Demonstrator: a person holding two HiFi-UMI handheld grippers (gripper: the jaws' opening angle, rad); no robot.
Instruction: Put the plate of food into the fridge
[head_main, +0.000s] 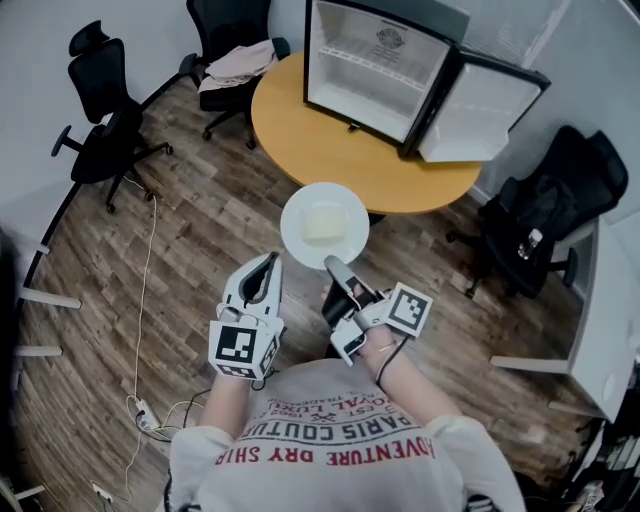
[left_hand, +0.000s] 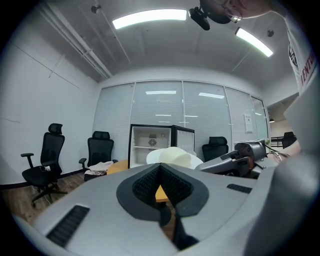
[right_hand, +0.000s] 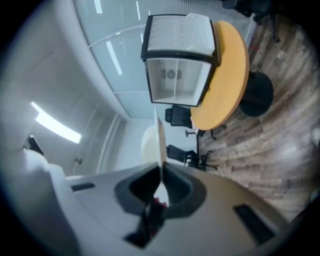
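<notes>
A white plate with a pale block of food hangs level over the wooden floor, in front of the round orange table. My right gripper is shut on the plate's near rim; in the right gripper view the plate shows edge-on between the pads. My left gripper is beside the plate's left edge, apart from it, its pads meeting with nothing between them. In the left gripper view the plate shows beyond the jaws. The small fridge stands on the table, its door swung open, its shelves bare.
Black office chairs stand round the table: two at the left, one with cloth on it, one at the right. A cable trails on the floor at the left. A white desk edge is at the right.
</notes>
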